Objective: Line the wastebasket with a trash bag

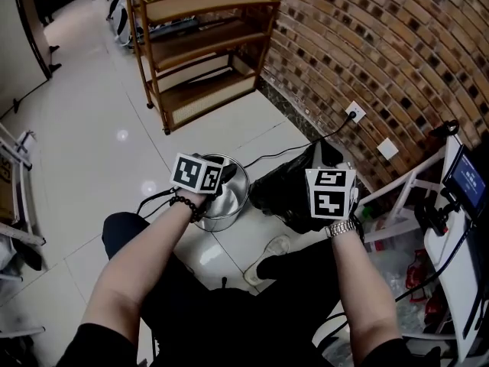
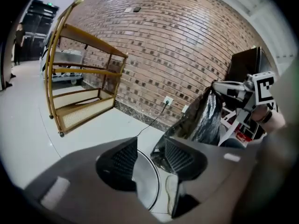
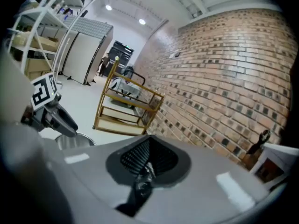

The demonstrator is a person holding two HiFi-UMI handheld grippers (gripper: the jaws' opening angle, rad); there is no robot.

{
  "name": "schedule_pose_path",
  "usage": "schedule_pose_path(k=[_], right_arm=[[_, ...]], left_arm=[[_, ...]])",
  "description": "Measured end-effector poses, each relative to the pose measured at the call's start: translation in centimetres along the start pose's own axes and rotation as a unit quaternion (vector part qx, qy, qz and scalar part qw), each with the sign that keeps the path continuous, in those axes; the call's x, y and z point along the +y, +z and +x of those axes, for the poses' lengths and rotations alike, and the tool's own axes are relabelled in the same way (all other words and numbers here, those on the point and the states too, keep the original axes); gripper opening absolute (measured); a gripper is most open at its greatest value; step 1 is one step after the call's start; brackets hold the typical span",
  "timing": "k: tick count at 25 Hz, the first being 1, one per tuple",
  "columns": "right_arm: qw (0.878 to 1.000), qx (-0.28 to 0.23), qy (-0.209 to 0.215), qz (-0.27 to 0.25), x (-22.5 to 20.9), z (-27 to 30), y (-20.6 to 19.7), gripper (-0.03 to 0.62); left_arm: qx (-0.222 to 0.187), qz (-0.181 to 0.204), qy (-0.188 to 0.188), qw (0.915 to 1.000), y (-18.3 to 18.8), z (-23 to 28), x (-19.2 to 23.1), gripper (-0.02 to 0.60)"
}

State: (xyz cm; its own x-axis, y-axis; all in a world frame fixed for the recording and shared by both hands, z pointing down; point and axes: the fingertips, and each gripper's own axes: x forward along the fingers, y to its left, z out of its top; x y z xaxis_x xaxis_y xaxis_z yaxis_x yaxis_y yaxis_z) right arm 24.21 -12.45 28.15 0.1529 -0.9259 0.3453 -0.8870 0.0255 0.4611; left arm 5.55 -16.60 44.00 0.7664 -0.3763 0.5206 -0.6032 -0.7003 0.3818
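Head view, going left to right: a wooden shelf unit (image 1: 202,52) stands at the back against the brick wall (image 1: 367,44). Next up is the left gripper (image 2: 148,160). Its jaws are partway apart with nothing pinched between them, and you can just see the wastebasket (image 1: 238,193) through the gap. That's the shiny metal one sitting on the white tile floor (image 1: 92,128) right under that gripper, bare metal inside. Just beside it on the right is the black trash bag (image 1: 284,189), all bunched up and outside the basket. It hangs from the right gripper (image 3: 145,164), whose jaws are clamped tight on a twist of the film.
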Motion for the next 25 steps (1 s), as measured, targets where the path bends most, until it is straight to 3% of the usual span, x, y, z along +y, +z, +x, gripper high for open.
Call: schedule_pose_path(k=[6,10,18,21,25], right_arm=[[0.997,-0.069,0.029,-0.011,0.3,-2.7,5.8,0.002],[0.989,-0.129,0.060,-0.028,1.1,-4.8,9.0,0.002],[0.949,-0.263,0.157,-0.080,5.4,-9.3,13.1,0.002],[0.931,-0.296,0.196,-0.084,6.8,-10.8,13.9,0.002],[0.917,-0.304,0.242,-0.084,8.2,-11.8,13.8,0.002]], left_arm=[[-0.002,-0.078,-0.023,0.9967,0.3,-0.5,1.5,0.202],[-0.024,-0.150,-0.044,0.9873,1.4,-1.1,3.0,0.207],[-0.026,-0.242,-0.060,0.9680,0.5,-2.3,6.0,0.250],[-0.037,-0.284,-0.062,0.9561,-0.4,-2.7,7.5,0.260],[-0.086,-0.356,-0.069,0.9279,-0.1,-4.0,10.2,0.264]])
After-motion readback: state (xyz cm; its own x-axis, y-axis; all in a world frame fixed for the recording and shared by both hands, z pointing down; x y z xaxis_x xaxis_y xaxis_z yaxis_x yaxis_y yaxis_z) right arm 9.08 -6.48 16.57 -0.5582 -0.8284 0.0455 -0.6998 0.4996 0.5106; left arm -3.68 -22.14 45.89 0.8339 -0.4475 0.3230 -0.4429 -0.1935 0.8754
